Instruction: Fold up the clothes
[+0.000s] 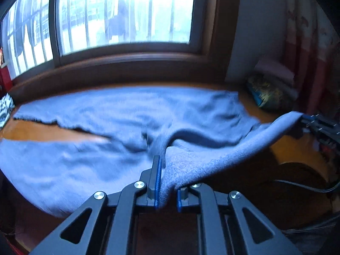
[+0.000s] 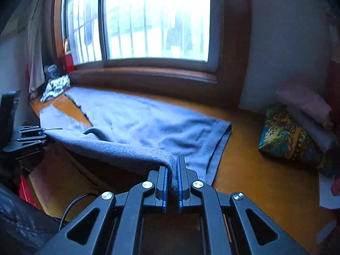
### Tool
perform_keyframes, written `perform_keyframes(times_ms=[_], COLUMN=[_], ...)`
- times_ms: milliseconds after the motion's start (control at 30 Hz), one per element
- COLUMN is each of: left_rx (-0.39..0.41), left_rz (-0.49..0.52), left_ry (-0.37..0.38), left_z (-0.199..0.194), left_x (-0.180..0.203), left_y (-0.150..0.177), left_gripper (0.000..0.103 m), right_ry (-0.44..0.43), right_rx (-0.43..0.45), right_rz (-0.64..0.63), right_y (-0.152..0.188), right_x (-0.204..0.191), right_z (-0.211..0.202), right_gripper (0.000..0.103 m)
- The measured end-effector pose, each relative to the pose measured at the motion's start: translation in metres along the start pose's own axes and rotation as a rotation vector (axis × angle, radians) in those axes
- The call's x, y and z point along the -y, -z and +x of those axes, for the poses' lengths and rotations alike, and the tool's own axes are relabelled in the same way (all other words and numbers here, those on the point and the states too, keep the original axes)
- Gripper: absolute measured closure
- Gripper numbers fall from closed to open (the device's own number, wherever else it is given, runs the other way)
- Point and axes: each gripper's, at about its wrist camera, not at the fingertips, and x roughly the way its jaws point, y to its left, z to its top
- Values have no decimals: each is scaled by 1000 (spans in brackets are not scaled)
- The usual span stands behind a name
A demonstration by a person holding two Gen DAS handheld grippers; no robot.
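A blue fleece garment (image 1: 106, 114) lies spread on an orange wooden surface (image 1: 38, 129) under a window, splitting into two long parts toward the left. My left gripper (image 1: 165, 163) is shut on the garment's near edge, and the cloth drapes over its right finger. From there the lifted edge runs as a taut band to my right gripper (image 1: 306, 123) at the far right. In the right wrist view, my right gripper (image 2: 172, 165) pinches a fold of the blue garment (image 2: 148, 123) between its pads. The left gripper (image 2: 40, 131) holds the other end at the left.
A window (image 1: 127, 10) with a brown sill backs the surface. A colourful cushion (image 2: 286, 136) and pink folded cloth (image 2: 303, 99) lie at the right. A black-and-white cloth (image 2: 55, 87) and red box (image 2: 69, 61) sit far left. A black cable (image 2: 72, 201) hangs below.
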Motion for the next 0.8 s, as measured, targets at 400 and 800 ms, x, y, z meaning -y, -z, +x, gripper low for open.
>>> perform_keyframes(times_ms=[400, 800], left_rx=[-7, -294], left_rz=[224, 227], left_ry=[4, 101], left_z=[65, 255], left_x=[-29, -65], left_y=[-128, -175], left_gripper=[93, 91], right_ry=[166, 231], right_rx=[-8, -286], right_rz=[-76, 59], right_y=[-79, -78], right_x=[12, 62], right_z=[74, 233], right_gripper=[95, 81])
